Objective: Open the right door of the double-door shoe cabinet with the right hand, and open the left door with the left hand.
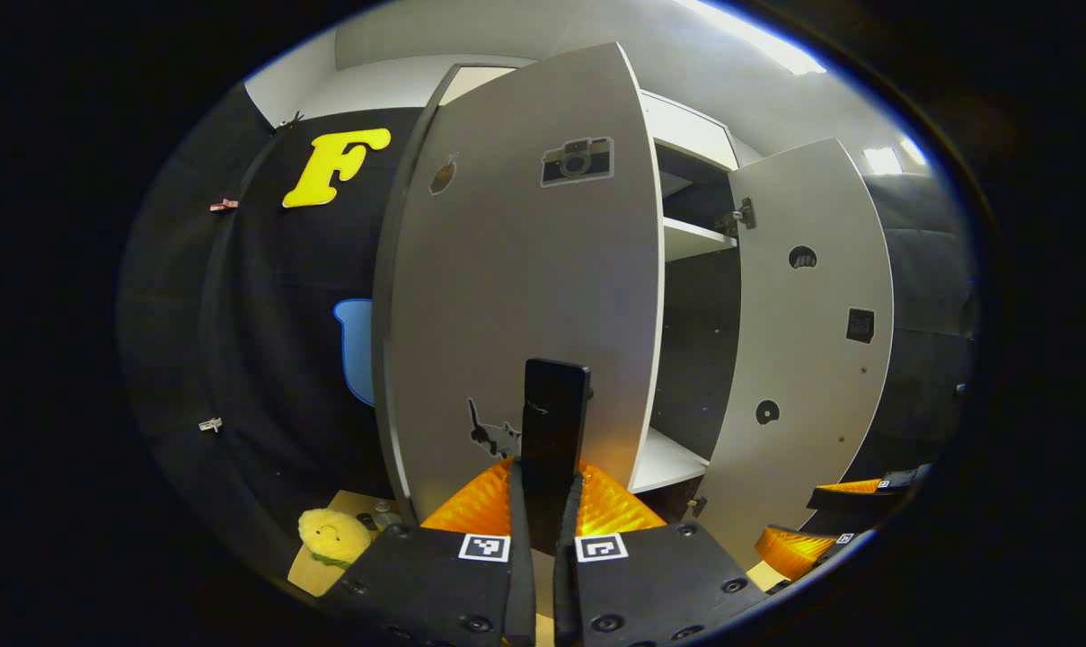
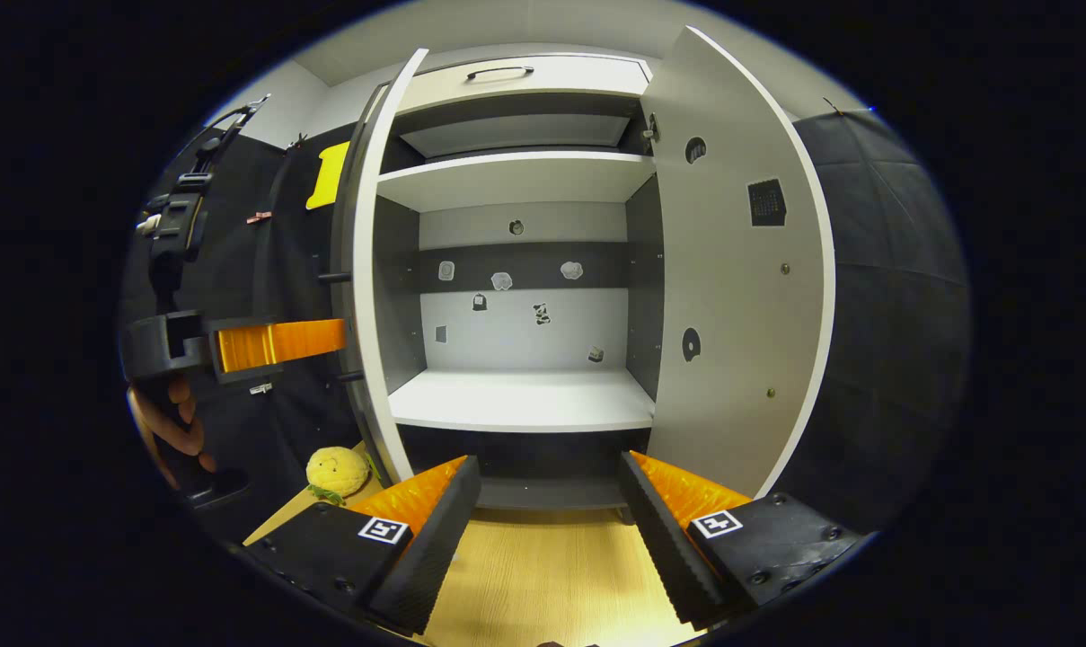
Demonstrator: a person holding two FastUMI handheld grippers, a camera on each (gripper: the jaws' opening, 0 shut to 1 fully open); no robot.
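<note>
Two doors stand open: left door (image 1: 516, 296) centre frame, my left claw (image 1: 551, 467) pinching its handle (image 1: 553, 422); right door (image 2: 731, 296) right of centre, my right claw (image 2: 551, 503) spread, empty.

A wooden floor (image 2: 543, 575) carries the shoe cabinet (image 2: 516, 400) and a yellow plush toy (image 2: 337, 471).

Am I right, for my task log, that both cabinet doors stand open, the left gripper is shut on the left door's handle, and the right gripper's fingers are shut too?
Not quite. The right gripper view shows the right gripper with its fingers spread wide, holding nothing. The rest holds: left door and right door stand open, and the left gripper is shut on the handle.
</note>
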